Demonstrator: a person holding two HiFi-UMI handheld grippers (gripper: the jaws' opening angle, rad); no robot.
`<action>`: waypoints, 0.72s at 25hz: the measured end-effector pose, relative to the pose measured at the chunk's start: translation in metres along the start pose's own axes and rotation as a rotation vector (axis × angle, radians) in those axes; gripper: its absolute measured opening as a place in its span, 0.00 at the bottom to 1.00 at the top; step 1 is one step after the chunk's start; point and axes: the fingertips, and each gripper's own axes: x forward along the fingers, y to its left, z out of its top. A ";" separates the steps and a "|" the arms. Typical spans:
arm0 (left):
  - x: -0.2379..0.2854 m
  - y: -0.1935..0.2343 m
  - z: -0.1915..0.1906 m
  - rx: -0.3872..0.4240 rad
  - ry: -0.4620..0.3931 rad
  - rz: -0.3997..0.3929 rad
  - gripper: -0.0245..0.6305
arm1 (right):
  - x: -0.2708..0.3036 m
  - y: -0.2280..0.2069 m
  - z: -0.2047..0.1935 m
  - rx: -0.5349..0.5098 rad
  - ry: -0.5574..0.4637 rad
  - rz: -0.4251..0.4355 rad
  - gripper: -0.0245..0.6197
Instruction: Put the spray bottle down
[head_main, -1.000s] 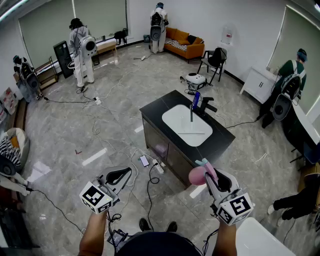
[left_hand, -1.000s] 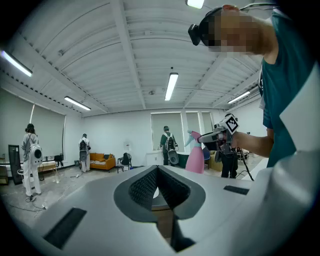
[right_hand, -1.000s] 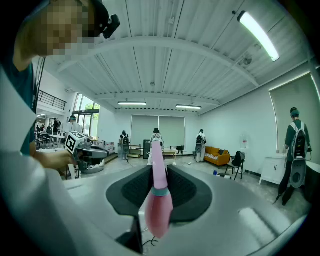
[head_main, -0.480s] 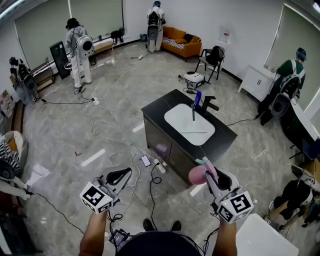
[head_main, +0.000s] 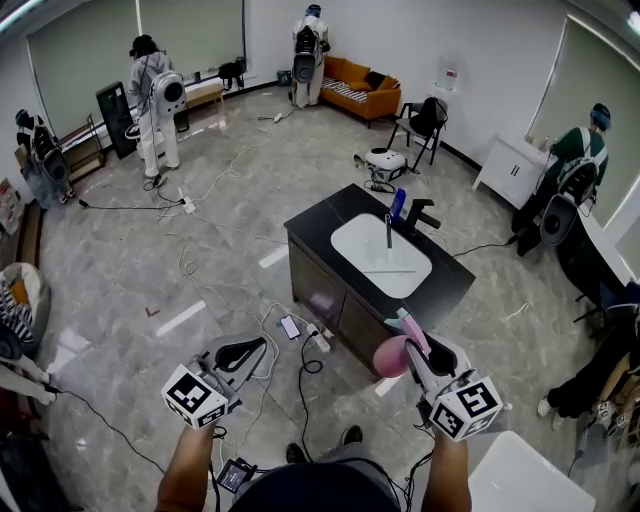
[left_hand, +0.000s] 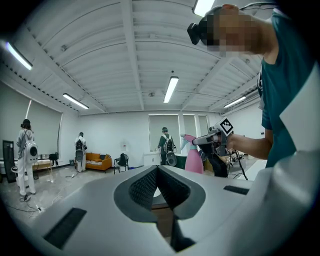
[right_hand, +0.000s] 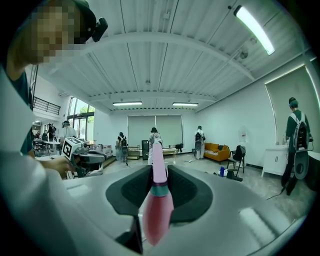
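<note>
The right tongs (head_main: 413, 340) were clamped on the neck of the pink spray bottle (head_main: 390, 356), the jaws easing apart slightly with the bottle between them. The left tongs (head_main: 258, 345) were closed tip to tip and carried nothing.

Head view: the bottle was held in the air over the floor, with its body to the left of the jaws. It was near the closest corner of the black table (head_main: 315, 225) but not touching it. Only this view showed the table, its white sink (head_main: 380, 255) and the cables on the floor.

Right gripper view: the bottle ran lengthwise between the two pads, nozzle end pointing away from the camera. The table was out of frame. The left tongs and their marker cube (right_hand: 72, 147) appeared at the left edge.

Left gripper view: the pads met in a closed V. The bottle appeared from the side, body hanging below the right tongs.
</note>
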 end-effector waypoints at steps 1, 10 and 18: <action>0.004 0.003 -0.001 0.000 0.004 -0.001 0.04 | 0.006 -0.004 -0.001 0.001 0.001 0.003 0.20; 0.069 0.036 -0.011 -0.024 0.044 0.052 0.04 | 0.074 -0.071 -0.008 0.034 0.013 0.082 0.20; 0.139 0.063 -0.006 -0.034 0.057 0.145 0.04 | 0.138 -0.142 -0.003 0.044 0.014 0.192 0.20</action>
